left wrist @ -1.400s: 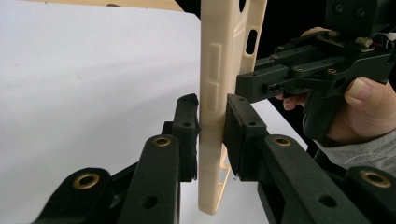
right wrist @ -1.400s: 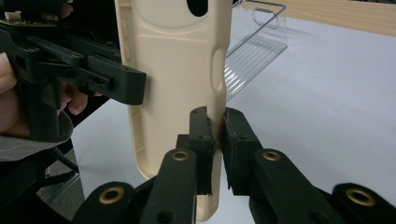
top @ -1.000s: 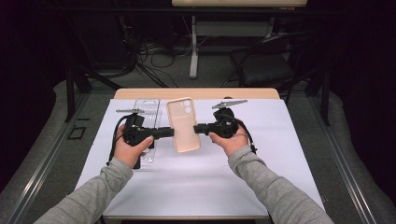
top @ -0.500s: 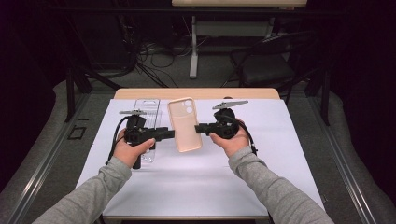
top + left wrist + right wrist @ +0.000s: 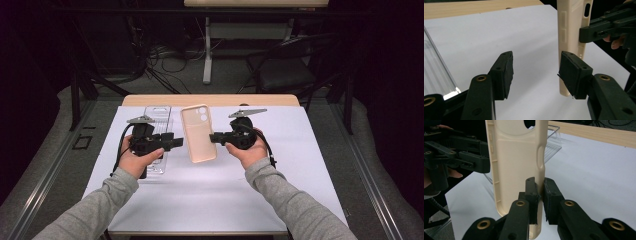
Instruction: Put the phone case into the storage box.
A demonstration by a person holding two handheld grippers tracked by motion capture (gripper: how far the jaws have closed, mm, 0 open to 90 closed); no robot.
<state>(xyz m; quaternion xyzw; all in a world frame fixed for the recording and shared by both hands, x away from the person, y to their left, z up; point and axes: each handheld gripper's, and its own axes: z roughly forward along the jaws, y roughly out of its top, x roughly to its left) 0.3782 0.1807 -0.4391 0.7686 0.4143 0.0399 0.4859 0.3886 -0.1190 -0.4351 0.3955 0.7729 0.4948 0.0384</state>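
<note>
Pinching the beige phone case (image 5: 516, 165), right gripper (image 5: 539, 192), left gripper (image 5: 535, 72) jaws apart beside it, clear tray (image 5: 156, 125) behind.

1. The phone case (image 5: 198, 133) is plain cream-beige.
2. Both grippers, left gripper (image 5: 175, 143) and right gripper (image 5: 214, 138), are black with brass-coloured rivets.
3. The tray (image 5: 156, 120) is clear and ribbed.
4. The table cover (image 5: 300, 150) is white; the sleeves (image 5: 295, 210) are grey.
</note>
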